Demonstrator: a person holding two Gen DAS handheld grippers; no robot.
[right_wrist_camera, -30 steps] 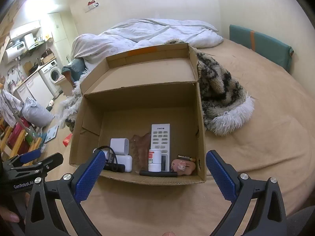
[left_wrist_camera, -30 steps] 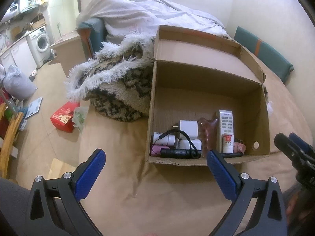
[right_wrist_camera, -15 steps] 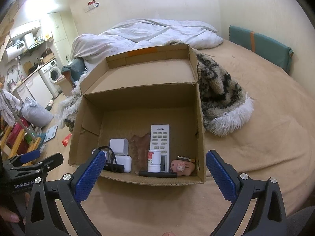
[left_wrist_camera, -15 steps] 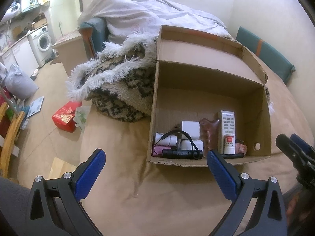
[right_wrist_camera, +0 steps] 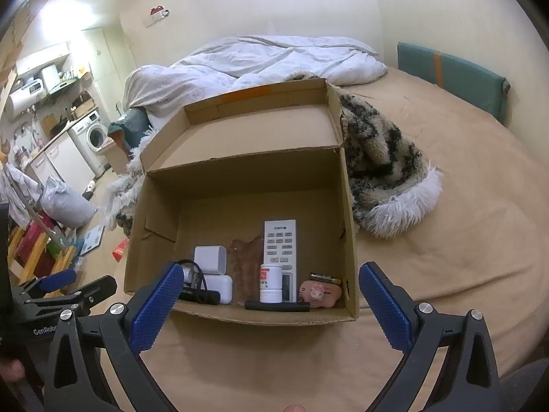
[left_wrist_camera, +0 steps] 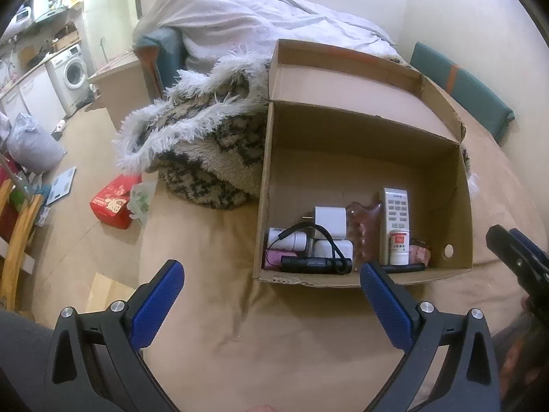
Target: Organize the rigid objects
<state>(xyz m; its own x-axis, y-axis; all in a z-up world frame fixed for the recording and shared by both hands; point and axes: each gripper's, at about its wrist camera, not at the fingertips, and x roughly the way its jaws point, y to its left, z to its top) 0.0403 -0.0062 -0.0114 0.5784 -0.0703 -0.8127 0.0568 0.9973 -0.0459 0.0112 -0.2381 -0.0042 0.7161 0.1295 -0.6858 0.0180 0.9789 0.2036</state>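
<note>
Before cardboard box (right_wrist_camera: 240, 178): left gripper (left_wrist_camera: 271, 295) & right gripper (right_wrist_camera: 269, 295) level, both spread wide, empty.

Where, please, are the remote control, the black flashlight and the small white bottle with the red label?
remote control (right_wrist_camera: 279, 243): right wrist view, keypad.
black flashlight (left_wrist_camera: 314, 263): left wrist view, barrel.
white bottle (right_wrist_camera: 269, 285): right wrist view, body.

A matt brown cardboard box (right_wrist_camera: 346, 206) is being shown on smooth tan cloth bedding (right_wrist_camera: 446, 240). A shaggy, rough-piled throw (left_wrist_camera: 206, 144) is being seen beside it. The textured blue pads (right_wrist_camera: 154, 309) are being carried on matt black plastic fingers, with shiny metal screws (right_wrist_camera: 425, 308).
</note>
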